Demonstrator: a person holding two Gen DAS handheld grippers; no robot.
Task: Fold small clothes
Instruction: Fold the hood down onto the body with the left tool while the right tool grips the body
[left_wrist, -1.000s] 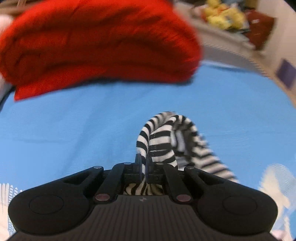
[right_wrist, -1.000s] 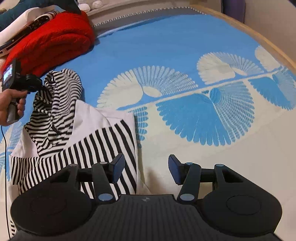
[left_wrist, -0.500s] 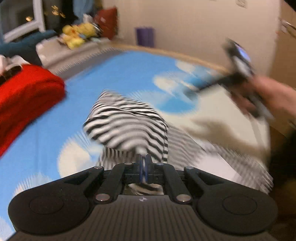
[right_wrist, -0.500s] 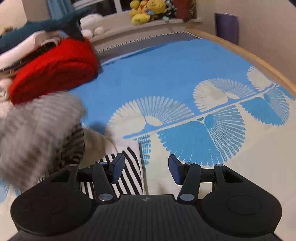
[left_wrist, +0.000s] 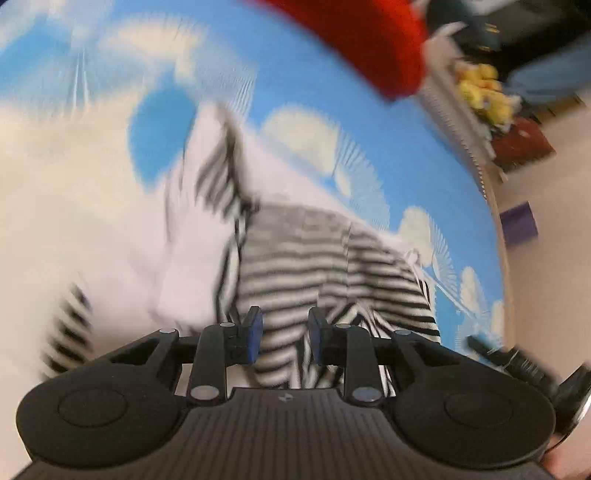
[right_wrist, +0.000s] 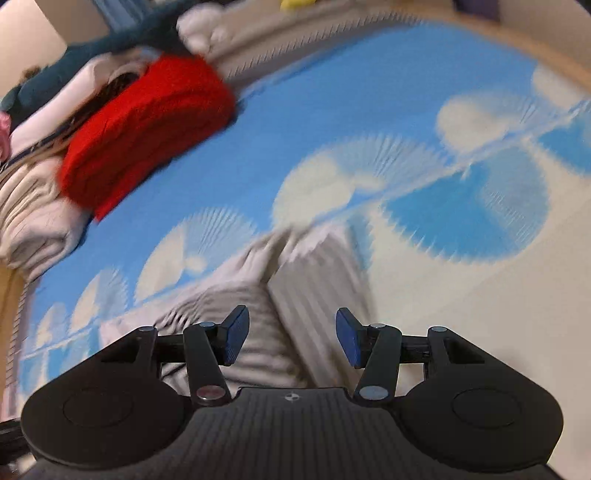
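Folding is only partly done here. Both pictures are blurry, so small details are hard to tell.

The left gripper (left_wrist: 284, 339) sits low over the striped shirt (left_wrist: 325, 266). Its fingers (left_wrist: 254, 334) are apart, with a gap between them, and they grip nothing. Striped cloth shows through the gap, but I cannot tell if the fingers touch it.

The right gripper (right_wrist: 290, 341) has its fingers (right_wrist: 236, 334) wide apart too, holding nothing. It hovers over the same shirt, which looks grey and smeared in this view.

The shirt lies on the blue and white bedspread (left_wrist: 332, 110), partly bunched, with a white part spread to one side and a striped part heaped up in the middle. A folded red sweater (right_wrist: 147, 129) sits well away on the bed, on top of a pile of other clothes (right_wrist: 33, 206).

I think the shirt is between folds. Next, each gripper needs to find an edge or corner of the shirt, pinch it, and bring it over flat. The heaped part may need smoothing first.
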